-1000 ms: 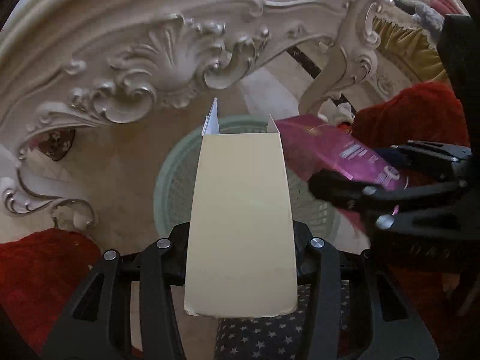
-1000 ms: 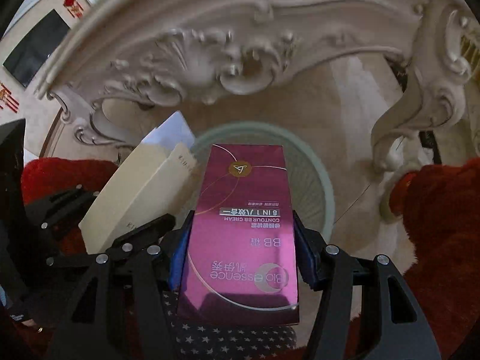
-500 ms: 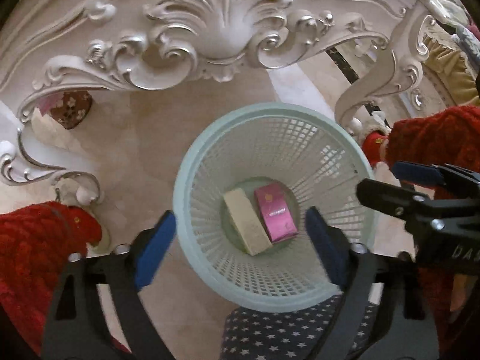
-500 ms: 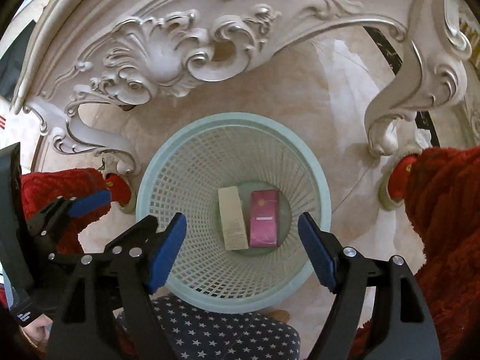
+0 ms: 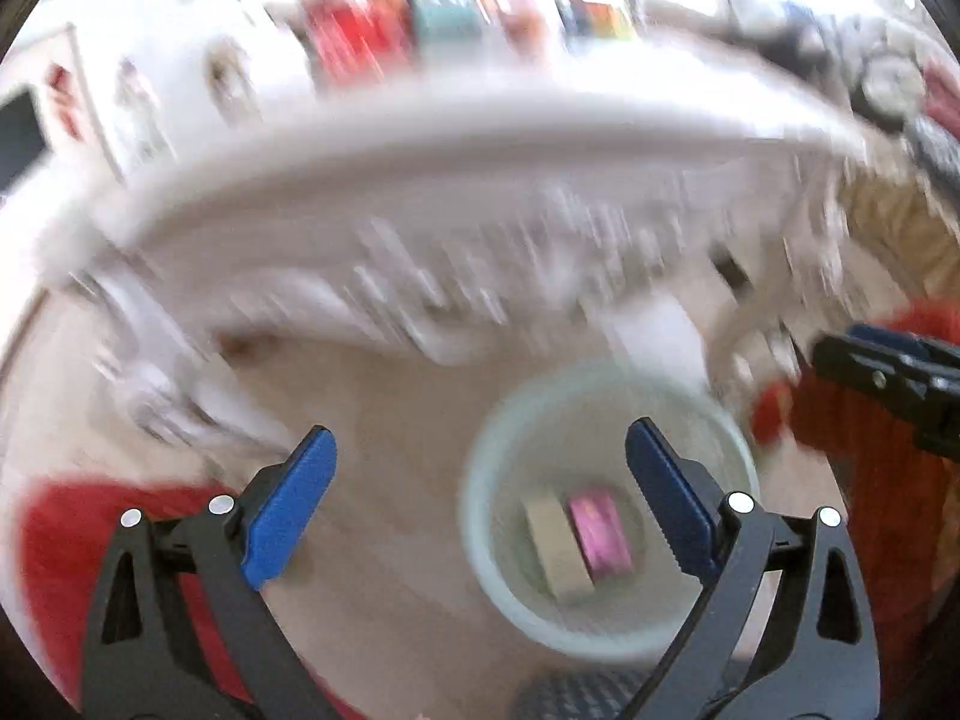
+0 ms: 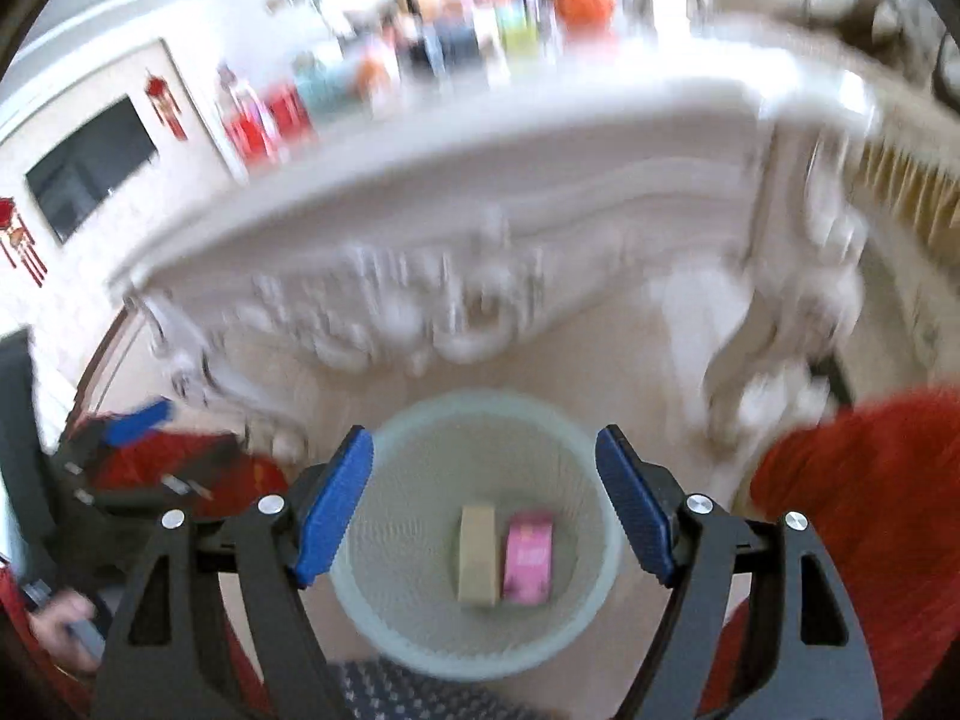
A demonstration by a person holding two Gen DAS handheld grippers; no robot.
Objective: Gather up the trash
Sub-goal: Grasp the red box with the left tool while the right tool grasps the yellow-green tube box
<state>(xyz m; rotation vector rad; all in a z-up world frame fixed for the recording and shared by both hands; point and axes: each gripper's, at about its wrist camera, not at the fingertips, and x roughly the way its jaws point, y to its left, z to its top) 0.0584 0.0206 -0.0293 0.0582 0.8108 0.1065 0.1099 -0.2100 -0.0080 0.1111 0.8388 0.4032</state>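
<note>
A pale green mesh basket (image 5: 480,516) stands on the floor below both grippers; it also shows in the right wrist view (image 6: 606,570). In it lie a cream box (image 5: 558,546) (image 6: 478,555) and a pink box (image 5: 600,531) (image 6: 528,558), side by side. My left gripper (image 5: 480,501) is open and empty, raised above the basket's left side. My right gripper (image 6: 483,498) is open and empty, above the basket. The right gripper also shows at the right edge of the left wrist view (image 5: 888,384). Both views are motion-blurred.
An ornate white carved table (image 5: 450,192) (image 6: 480,228) arches above the basket, with a carved leg (image 6: 798,312) at the right. Blurred coloured items (image 6: 480,36) stand on its top. Red fuzzy sleeves (image 6: 870,510) flank the grippers. A star-patterned cloth (image 6: 408,696) lies at the bottom.
Both grippers opened and dropped the cream and pink boxes into the basket. Since then both have lifted and tilted upward fast, bringing the tabletop into view.
</note>
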